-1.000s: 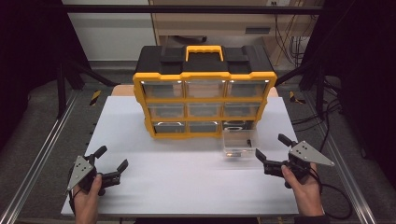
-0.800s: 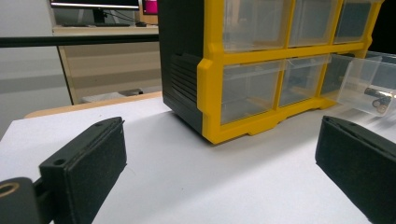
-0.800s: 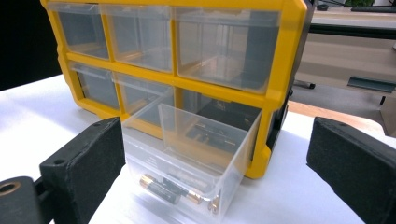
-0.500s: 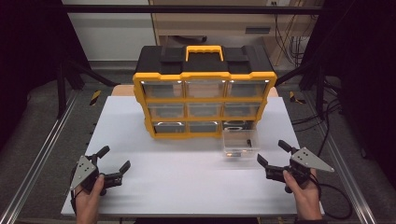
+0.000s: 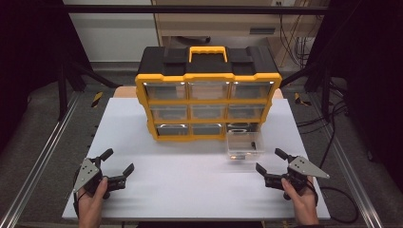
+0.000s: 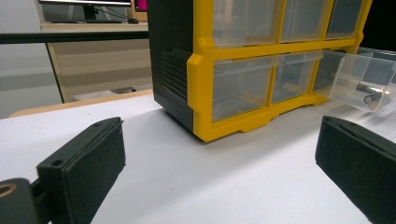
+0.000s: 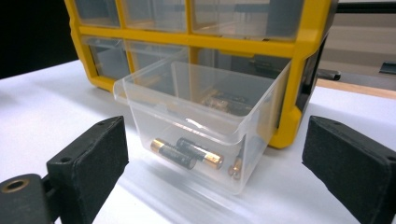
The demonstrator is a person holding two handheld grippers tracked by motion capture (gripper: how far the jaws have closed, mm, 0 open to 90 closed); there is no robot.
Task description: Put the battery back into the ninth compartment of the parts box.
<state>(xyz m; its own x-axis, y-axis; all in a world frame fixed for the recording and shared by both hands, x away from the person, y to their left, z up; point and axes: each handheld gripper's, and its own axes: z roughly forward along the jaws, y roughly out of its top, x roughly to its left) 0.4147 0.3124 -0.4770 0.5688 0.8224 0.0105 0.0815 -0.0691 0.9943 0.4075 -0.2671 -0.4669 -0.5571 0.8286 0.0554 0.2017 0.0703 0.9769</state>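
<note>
No text, label, brand or number can be read anywhere.

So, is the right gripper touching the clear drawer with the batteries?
Apart. In the high view, bare white table separates the right gripper from the clear drawer; its jaws stand open.

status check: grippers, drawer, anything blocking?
Left gripper open, right gripper open, both empty. Clear drawer out before organizer, batteries inside. Nothing between right gripper and drawer.
</note>
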